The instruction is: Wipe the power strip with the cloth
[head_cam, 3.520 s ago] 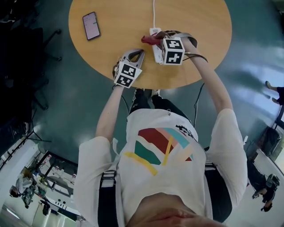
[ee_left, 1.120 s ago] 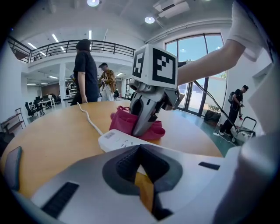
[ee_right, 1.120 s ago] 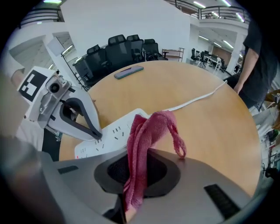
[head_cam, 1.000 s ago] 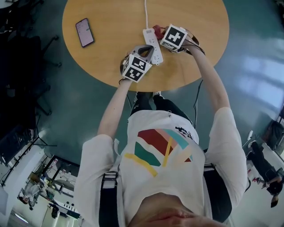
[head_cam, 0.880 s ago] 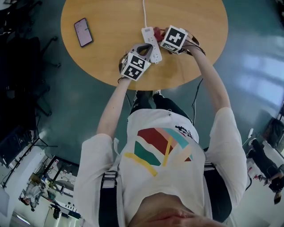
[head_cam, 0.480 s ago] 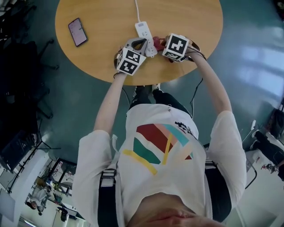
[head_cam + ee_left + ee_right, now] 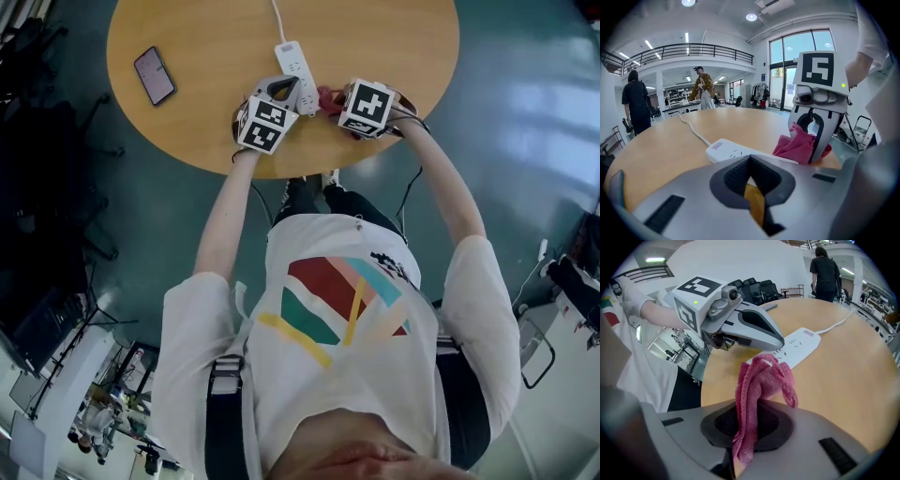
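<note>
The white power strip (image 7: 292, 61) lies on the round wooden table (image 7: 394, 37), with its cable (image 7: 277, 19) running to the far side. My left gripper (image 7: 284, 88) is shut and empty, its tip resting at the strip's near end (image 7: 801, 345). In the left gripper view the left gripper (image 7: 750, 160) points over the strip (image 7: 729, 150). My right gripper (image 7: 333, 101) is shut on the pink cloth (image 7: 325, 97), just right of the strip's near end. The cloth (image 7: 761, 378) bunches up out of the right gripper (image 7: 752, 412). In the right gripper view the left gripper (image 7: 780, 344) crosses from the left.
A phone (image 7: 155, 75) lies on the table's left side. The table's near edge (image 7: 281, 173) runs just behind both grippers. In the left gripper view, people (image 7: 635, 101) stand in the room beyond the table.
My left gripper has moved from the table left of the strip onto its near end. The right gripper with the cloth has slid down the strip toward the near end.
</note>
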Tool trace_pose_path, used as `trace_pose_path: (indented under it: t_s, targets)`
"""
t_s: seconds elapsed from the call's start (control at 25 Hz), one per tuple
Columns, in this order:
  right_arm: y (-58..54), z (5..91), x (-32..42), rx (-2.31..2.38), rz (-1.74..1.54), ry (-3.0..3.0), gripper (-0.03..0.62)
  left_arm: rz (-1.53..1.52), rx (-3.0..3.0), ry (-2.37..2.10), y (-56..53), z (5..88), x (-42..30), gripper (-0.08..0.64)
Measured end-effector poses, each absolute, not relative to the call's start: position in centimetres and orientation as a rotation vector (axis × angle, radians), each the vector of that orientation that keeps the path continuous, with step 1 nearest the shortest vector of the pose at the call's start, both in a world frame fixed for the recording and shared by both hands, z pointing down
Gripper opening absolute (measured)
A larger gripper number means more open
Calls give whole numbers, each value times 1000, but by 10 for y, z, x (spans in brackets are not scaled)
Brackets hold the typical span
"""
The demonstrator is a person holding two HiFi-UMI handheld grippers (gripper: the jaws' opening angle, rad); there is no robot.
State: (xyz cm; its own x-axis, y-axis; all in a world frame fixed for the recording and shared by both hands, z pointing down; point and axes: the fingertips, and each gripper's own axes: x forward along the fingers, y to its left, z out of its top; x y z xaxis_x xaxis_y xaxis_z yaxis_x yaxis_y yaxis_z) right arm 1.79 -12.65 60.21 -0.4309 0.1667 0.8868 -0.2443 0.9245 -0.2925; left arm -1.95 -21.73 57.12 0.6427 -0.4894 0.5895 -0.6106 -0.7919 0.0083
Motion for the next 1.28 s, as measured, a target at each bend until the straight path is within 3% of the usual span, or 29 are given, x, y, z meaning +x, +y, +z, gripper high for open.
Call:
trace_pose_path:
  t_s: [0.48, 0.72, 0.8, 0.84, 0.92, 1.08, 1.28]
  targets:
    - [-124, 589, 32, 177, 463, -2002, 39, 938, 2718, -940, -220, 568, -23, 41]
    - [-106, 586, 49, 204, 478, -1998, 38, 831, 2867, -1006, -260, 541, -38, 43]
    - [-100, 581, 55, 229, 501, -2003, 40, 819, 2910, -945, -271, 531, -39, 111]
    - [-97, 579, 56, 240, 513, -2007, 38, 829, 2926, -902, -276, 529, -40, 193]
    - [-92, 578, 57, 253, 531, -2008, 39, 898, 2954, -790, -282, 531, -41, 257]
    - [-84, 580, 60, 264, 550, -1995, 38, 1223, 3028, -436, -275, 550, -45, 298]
    - [-80, 580, 62, 293, 588, -1991, 39, 1542, 3075, -166, -272, 570, -44, 299]
